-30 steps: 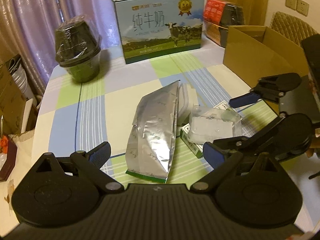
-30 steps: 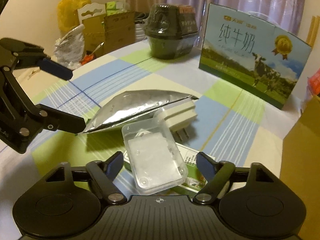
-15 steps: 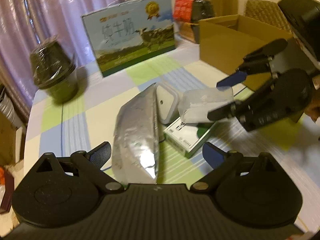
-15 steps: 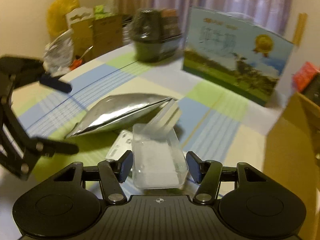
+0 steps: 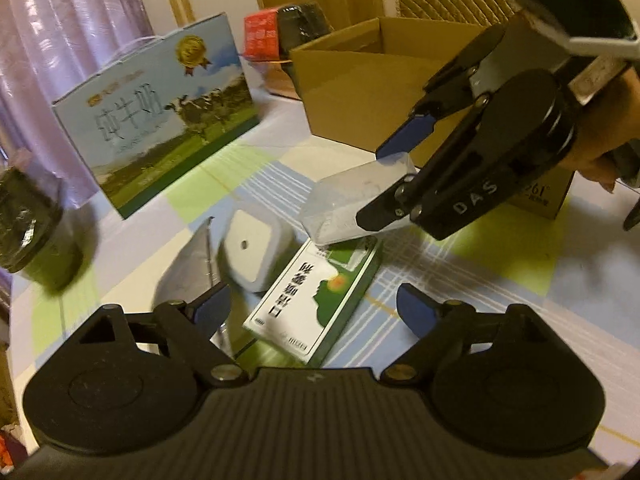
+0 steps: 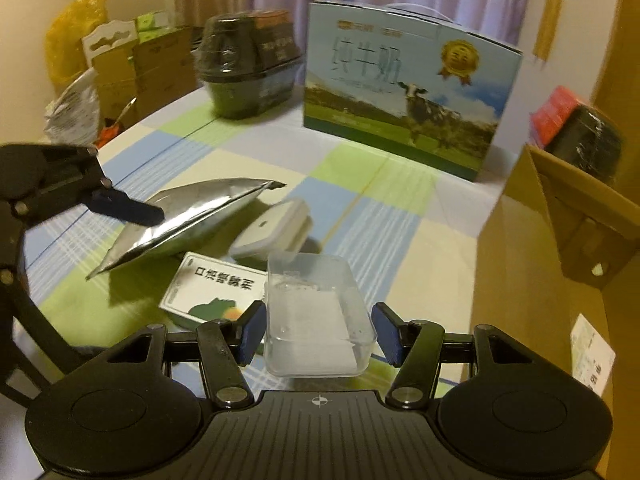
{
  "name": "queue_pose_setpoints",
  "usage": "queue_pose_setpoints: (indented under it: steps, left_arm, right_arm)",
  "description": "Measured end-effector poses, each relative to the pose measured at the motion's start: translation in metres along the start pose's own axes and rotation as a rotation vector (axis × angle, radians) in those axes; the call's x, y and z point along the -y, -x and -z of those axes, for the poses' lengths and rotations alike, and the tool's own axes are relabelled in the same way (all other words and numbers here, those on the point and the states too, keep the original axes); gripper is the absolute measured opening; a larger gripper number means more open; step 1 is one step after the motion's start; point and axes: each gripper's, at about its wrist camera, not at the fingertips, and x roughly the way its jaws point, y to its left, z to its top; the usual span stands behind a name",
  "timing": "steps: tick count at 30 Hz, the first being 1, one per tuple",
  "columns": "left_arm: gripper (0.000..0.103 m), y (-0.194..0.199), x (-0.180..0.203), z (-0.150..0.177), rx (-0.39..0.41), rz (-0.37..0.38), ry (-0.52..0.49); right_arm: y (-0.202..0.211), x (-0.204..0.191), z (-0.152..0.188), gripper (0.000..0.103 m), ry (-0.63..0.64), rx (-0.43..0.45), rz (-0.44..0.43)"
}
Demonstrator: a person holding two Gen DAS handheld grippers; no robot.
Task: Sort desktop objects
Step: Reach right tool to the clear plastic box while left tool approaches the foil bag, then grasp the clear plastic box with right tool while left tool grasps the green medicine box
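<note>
— Lifting stage, would you say? The right claw (image 6: 319, 334) has the clear plastic box (image 6: 316, 314) pinched between its blue fingertips (image 6: 253, 331), and the box looks clear of the worktop (image 6: 372, 216).

— I'd judge so. In the left wrist view the box (image 5: 352, 200) hangs above the green-and-white carton (image 5: 316, 300), which lies flat on the checked cloth. So one object is picked and in transit, and the rest are not yet sorted.

— And the left claw (image 5: 314, 306)?

— Spread wide, holding nothing. It hovers low over the carton, with the silver foil pouch (image 6: 180, 220) and the white adapter (image 6: 272, 232) just beyond. It may be lining up for the carton, but that is a guess.

— Where should the box go?

— The open cardboard box (image 5: 360, 80) stands at the right edge of the worktop, close by the right claw. It's the likely bin. The next move calls for carrying the plastic box up over that brown wall, keeping it level since the grip is only on its narrow sides, then releasing inside.

— Anything in the way?

— The milk carton (image 6: 404, 92) and the dark wrapped tub (image 6: 248, 68) sit well back, out of the path.
</note>
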Motion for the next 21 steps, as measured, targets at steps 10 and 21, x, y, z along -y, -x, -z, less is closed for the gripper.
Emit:
queue_pose_setpoints:
  steps: [10, 21]
  left_arm:
    - [0.075, -0.044, -0.006, -0.007, -0.1, 0.032, -0.012]
    - [0.032, -0.039, -0.002, -0.007, -0.175, 0.03, 0.106]
  right_arm:
    - [0.0, 0.007, 0.002, 0.055, 0.0, -0.007, -0.01]
    - [-0.002, 0.006, 0.004, 0.055, -0.006, -0.045, -0.007]
